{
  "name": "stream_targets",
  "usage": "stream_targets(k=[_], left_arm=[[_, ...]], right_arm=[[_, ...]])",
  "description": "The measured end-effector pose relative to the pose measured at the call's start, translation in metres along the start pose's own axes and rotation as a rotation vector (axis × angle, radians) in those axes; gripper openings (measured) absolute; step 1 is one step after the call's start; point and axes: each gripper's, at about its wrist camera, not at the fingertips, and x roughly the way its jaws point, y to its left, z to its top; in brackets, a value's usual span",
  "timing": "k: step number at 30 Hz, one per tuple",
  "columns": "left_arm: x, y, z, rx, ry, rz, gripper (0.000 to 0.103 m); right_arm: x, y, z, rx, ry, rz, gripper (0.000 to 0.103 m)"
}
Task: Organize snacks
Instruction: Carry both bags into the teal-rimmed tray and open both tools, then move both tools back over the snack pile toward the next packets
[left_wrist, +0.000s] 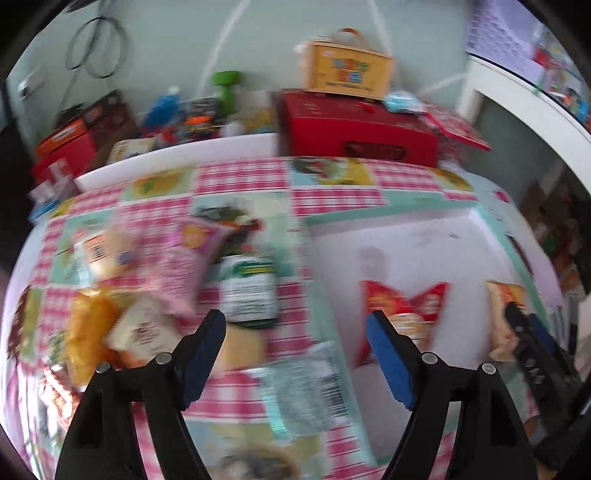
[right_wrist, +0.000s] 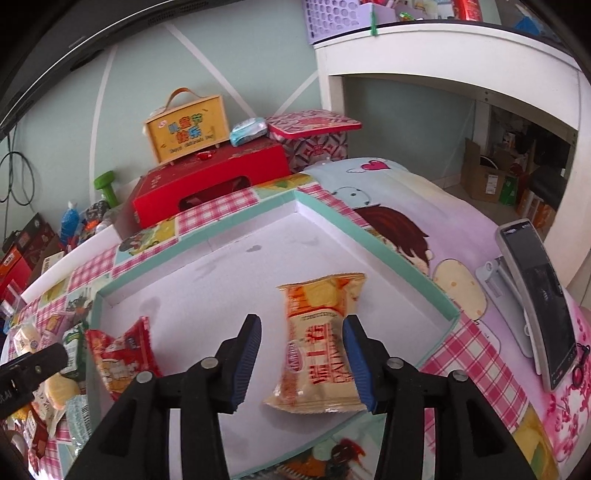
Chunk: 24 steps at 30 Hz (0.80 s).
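A shallow white box with a teal rim (right_wrist: 388, 251) lies on the checked cloth. In it lie a red snack packet (right_wrist: 122, 354) and a yellow-orange biscuit packet (right_wrist: 317, 343). My right gripper (right_wrist: 301, 326) is open, its jaws either side of the biscuit packet's upper part, just above it. My left gripper (left_wrist: 295, 321) is open and empty over the box's left rim (left_wrist: 321, 280); the view is blurred. A pile of snacks lies left of the box: a pink packet (left_wrist: 173, 266), a green packet (left_wrist: 249, 288), yellow ones (left_wrist: 88, 325). The red packet (left_wrist: 402, 306) and biscuit packet (left_wrist: 504, 317) show there too.
A red carton (right_wrist: 210, 181) with a yellow handled box (right_wrist: 188, 127) on top stands behind the white box. A phone on a stand (right_wrist: 539, 302) is at the right. A clear wrapped packet (left_wrist: 306, 391) lies near the left gripper. Boxes and bottles sit at the far left.
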Motion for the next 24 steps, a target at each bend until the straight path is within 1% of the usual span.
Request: stream_targets(k=[1,2,3,4,5,6,8,11,19,24], left_arm=[[-0.001,0.009,-0.002,-0.016,-0.001,0.022,0.08],[-0.001,0.019,-0.004,-0.03,-0.001,0.042,0.082],[-0.002,0.029,-0.007,-0.045,0.001,0.064,0.084],[-0.002,0.039,-0.01,-0.061,0.002,0.088,0.084],[-0.003,0.048,-0.013,-0.077,0.003,0.111,0.086],[-0.004,0.057,-0.016,-0.093,0.003,0.131,0.091],[-0.005,0.075,-0.022,-0.124,0.003,0.162,0.097],[-0.008,0.096,-0.03,-0.167,0.011,0.188,0.097],[-0.028,0.142,-0.041,-0.273,-0.008,0.212,0.097],[-0.041,0.173,-0.048,-0.355,-0.02,0.243,0.097]], right_arm=[[-0.001,0.003,0.0,-0.005,-0.002,0.007,0.062],[-0.002,0.006,0.0,-0.011,-0.006,0.016,0.069],[-0.003,0.01,0.0,-0.018,-0.011,0.027,0.079],[-0.004,0.014,-0.001,-0.026,-0.014,0.036,0.086],[-0.005,0.019,-0.001,-0.037,-0.015,0.044,0.088],[-0.006,0.024,-0.001,-0.051,-0.017,0.052,0.095],[-0.008,0.032,-0.002,-0.067,-0.023,0.066,0.103],[-0.011,0.046,-0.004,-0.09,-0.027,0.094,0.103],[-0.027,0.088,-0.01,-0.142,-0.026,0.192,0.103],[-0.038,0.125,-0.02,-0.186,-0.019,0.301,0.103]])
